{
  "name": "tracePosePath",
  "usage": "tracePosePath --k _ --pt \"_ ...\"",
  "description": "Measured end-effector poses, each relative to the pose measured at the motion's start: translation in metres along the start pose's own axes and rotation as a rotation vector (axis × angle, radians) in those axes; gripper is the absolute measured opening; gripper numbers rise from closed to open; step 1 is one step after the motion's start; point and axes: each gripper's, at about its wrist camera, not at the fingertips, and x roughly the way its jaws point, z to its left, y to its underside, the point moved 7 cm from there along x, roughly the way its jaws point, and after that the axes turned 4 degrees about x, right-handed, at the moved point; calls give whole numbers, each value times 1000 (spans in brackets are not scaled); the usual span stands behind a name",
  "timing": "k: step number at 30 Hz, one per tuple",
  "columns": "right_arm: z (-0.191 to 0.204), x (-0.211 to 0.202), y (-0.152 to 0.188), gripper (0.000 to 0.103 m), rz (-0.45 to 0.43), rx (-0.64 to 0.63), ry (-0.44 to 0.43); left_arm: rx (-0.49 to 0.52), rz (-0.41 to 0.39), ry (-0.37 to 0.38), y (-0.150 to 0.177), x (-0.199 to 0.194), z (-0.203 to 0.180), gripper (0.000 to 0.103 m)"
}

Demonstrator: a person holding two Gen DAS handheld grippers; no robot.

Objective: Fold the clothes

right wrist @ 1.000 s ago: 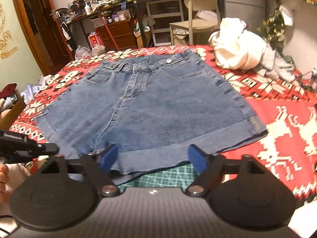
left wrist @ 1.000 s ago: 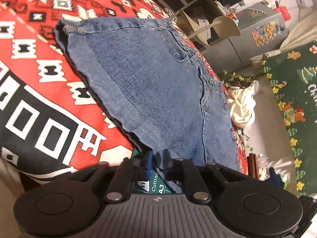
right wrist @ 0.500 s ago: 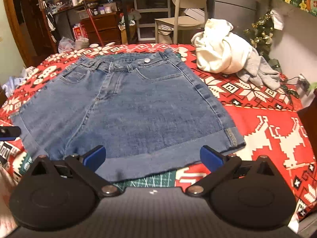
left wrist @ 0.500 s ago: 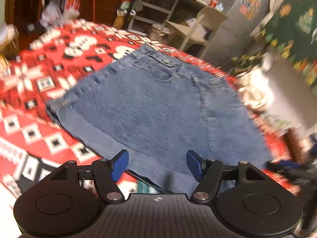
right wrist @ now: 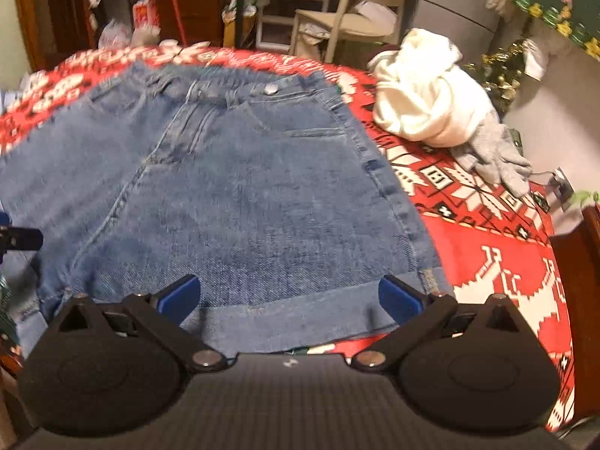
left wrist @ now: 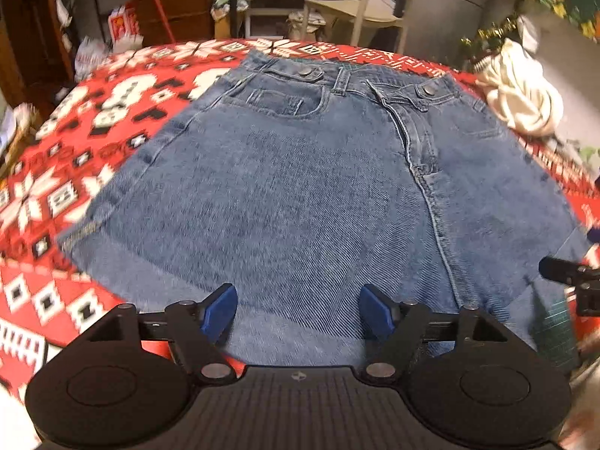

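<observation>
Blue denim shorts (left wrist: 307,187) lie flat, front up, on a red patterned blanket (left wrist: 75,157), waistband far, cuffed hems near. My left gripper (left wrist: 298,311) is open and empty over the hem of the left leg. My right gripper (right wrist: 288,296) is open wide and empty over the hem of the right leg of the shorts (right wrist: 232,195). The right gripper's tip shows at the right edge of the left wrist view (left wrist: 562,273).
A pile of white and grey clothes (right wrist: 435,101) lies on the blanket at the far right. A green cutting mat (left wrist: 555,333) peeks out under the shorts. A chair (right wrist: 360,11), shelves and a cluttered desk stand beyond the table.
My left gripper opened, let go of the shorts' hem and swung round to face the waistband. My right gripper opened wider and shifted to the right leg's hem.
</observation>
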Motion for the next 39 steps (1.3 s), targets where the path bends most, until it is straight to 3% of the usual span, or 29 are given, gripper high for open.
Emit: tracePosePath --k 3,7,9,11,15,18,20,23,25,39 --pt "5 2 -6 102 -53 -31 -14 46 -19 -41 -1 0 -8 72" --pt "10 -1 -17 102 -140 -30 -13 -14 -41 10 -9 2 -7 72" --pt "12 4 -23 102 -117 -14 -55 -35 -59 20 -16 2 -3 72" --pt "15 10 -27 102 -102 -3 -96 -50 -79 23 -24 2 -1 79" --pt "19 25 -31 101 -91 20 -154 -50 -54 26 -32 17 1 80" --pt "25 37 -22 94 -55 12 -126 4 -43 -4 -31 26 -3 84" --pt "28 42 -15 94 -43 6 -108 53 -66 -42 -30 29 -6 94" --pt "29 43 -11 96 -52 11 -106 25 -69 -22 -28 32 -1 103" --pt "29 44 -8 102 -63 17 -108 29 -66 -19 -28 32 -1 103" --pt "31 42 -8 102 -53 35 -88 35 -49 -11 -28 34 -2 103"
